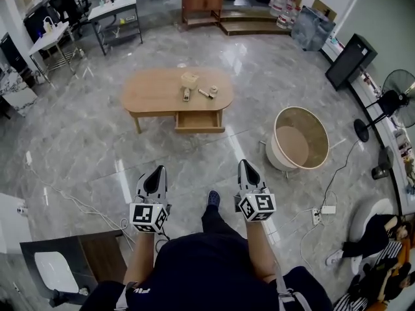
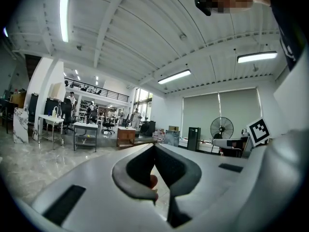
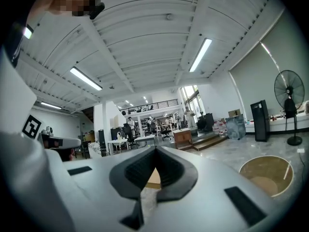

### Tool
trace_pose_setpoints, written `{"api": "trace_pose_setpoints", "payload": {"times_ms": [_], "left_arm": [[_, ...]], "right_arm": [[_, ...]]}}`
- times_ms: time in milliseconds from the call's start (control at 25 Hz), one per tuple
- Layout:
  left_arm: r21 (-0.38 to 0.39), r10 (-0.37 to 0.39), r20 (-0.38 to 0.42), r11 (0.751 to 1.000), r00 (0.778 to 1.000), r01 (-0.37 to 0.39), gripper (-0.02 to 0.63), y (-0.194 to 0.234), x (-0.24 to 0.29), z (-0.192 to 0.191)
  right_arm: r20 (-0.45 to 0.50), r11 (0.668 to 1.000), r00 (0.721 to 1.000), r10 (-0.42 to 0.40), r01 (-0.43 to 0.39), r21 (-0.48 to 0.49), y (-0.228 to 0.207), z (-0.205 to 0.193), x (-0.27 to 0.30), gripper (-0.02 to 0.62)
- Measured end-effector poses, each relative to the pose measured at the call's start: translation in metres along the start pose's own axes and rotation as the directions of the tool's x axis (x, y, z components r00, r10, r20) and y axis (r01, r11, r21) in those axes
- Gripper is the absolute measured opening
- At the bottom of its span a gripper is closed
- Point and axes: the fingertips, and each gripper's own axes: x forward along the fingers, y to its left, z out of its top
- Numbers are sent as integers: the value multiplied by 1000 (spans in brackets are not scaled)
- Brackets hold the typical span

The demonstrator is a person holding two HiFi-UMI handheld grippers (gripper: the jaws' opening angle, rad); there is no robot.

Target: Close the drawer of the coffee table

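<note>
Currently both tools are held low over the floor, well apart from the table. Left tool point(image 1: 156, 175): clenched, tips meeting, nothing between. Right tool point(image 1: 248, 172): likewise clenched, empty. Drawer point(image 1: 199, 120) stands pulled out of the oval wooden table point(image 1: 149, 94), on the person's side. Small items point(image 1: 190, 80) lie on top.

Head view looks steeply down from above at the coffee table point(image 1: 150, 91), well off; both gripper views ride low, tilted upward, sharing the standing fan point(image 2: 221, 128)
</note>
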Motion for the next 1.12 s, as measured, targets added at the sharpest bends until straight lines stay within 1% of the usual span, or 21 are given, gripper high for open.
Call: {"api": "trace_pose_setpoints", "payload": {"times_ms": [200, 360, 480, 600, 720, 920, 1120], "left_arm": [[8, 18, -4, 1000, 1000, -18, 25, 5, 49, 9], [0, 32, -17, 999, 999, -32, 25, 6, 91, 6], [-10, 51, -5, 999, 999, -51, 25, 5, 124, 13], [-11, 67, 3, 998, 998, -67, 25, 11, 153, 21], [-17, 72, -9, 997, 997, -72, 25, 14, 176, 21], [-48, 97, -18, 994, 995, -98, 25, 16, 213, 16], [-62, 120, -22, 991, 993, -121, 25, 23, 239, 16]], "right_arm": [[-6, 1000, 1000, 9, -9, 4, -27, 11, 42, 26], [-19, 999, 999, 33, -33, -7, -53, 15, 82, 26], [-26, 998, 998, 57, -57, -8, -73, 22, 112, 26], [-29, 997, 996, 80, -80, 3, -82, 28, 141, 26], [-34, 995, 995, 95, -95, 26, -91, 31, 165, 26], [-58, 994, 993, 105, -105, 2, -119, 30, 192, 26], [-72, 993, 990, 121, -121, 10, -138, 26, 217, 26]]}}
